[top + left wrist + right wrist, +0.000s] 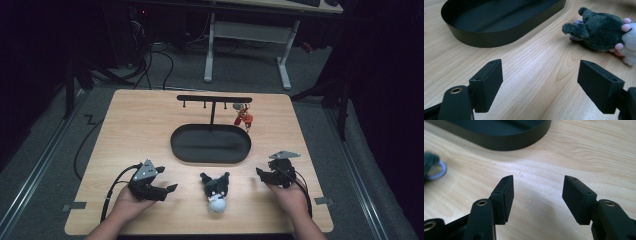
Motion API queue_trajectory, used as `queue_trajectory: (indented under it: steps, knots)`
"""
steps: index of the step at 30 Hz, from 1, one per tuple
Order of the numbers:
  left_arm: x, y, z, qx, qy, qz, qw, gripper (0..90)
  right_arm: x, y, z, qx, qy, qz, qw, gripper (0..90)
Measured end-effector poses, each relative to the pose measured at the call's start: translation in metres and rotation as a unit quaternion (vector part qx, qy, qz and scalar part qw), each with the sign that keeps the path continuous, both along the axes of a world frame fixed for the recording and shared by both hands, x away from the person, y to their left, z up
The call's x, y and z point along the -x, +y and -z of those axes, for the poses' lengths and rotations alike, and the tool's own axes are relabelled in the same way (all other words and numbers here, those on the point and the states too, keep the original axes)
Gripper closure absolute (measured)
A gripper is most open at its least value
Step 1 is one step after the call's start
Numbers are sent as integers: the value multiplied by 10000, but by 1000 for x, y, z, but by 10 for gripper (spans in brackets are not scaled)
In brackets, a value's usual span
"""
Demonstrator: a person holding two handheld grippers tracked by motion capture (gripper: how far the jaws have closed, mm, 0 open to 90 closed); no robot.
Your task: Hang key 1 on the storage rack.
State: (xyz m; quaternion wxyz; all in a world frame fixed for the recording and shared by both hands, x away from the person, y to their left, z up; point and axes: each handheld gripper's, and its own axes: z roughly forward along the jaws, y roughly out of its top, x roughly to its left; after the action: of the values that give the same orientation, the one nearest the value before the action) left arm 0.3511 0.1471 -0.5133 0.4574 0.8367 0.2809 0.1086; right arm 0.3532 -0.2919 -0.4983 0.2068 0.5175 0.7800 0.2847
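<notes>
A black and white plush toy (216, 192) lies on the wooden table between my two grippers. In the left gripper view the plush toy (599, 32) lies on its side at the upper right. My left gripper (166, 179) rests near the front left of the table, its jaws wide open (540, 67) over bare wood. My right gripper (262, 175) sits at the front right, jaws open (537, 182) with nothing between them. At the left edge of the right gripper view I see a metal ring (439, 171) beside dark plush fur.
A black oval tray (210, 143) stands mid-table, its wall (499, 37) ahead of the left jaws and its rim (506, 143) ahead of the right. Behind it a black hook rack (213, 99) carries a red keychain (244, 117). A white desk frame (250, 35) stands beyond the table.
</notes>
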Motion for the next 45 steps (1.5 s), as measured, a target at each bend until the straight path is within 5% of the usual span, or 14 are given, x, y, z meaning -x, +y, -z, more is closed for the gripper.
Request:
queue_trajectory:
  steps: [7,8,12,17,19,22,27,37,41,45]
  knots:
    - [1,3,2,26,37,-112,9999,209,40,4,7,-140,-715,-84,9973,428]
    - [2,3,2,33,63,-136,9999,214,59,0,8,-110,-1045,-69,9944,455]
    - [7,-1,3,105,79,-77,9999,309,69,-16,2,-489,-1098,140,9927,439]
    - [15,-21,7,-297,170,-145,9993,408,65,-23,2,-888,-1138,143,9894,446]
    - [21,-31,4,-247,259,-61,9993,530,64,-20,0,-859,-1182,80,9892,447]
    - [33,-52,3,-444,269,234,9984,695,65,-17,0,-818,-1212,-77,9892,450]
    - [42,-82,7,-571,329,368,9971,853,65,-17,-1,-817,-1233,-159,9889,450]
    - [38,-148,3,-656,240,648,9954,893,71,-27,-5,-981,-1318,-15,9864,452]
    - [41,-189,4,-744,269,1031,9915,893,72,-35,-6,-1021,-1326,87,9859,452]
    - [41,-211,4,-817,205,1170,9895,893,73,-39,-6,-1067,-1331,164,9852,453]
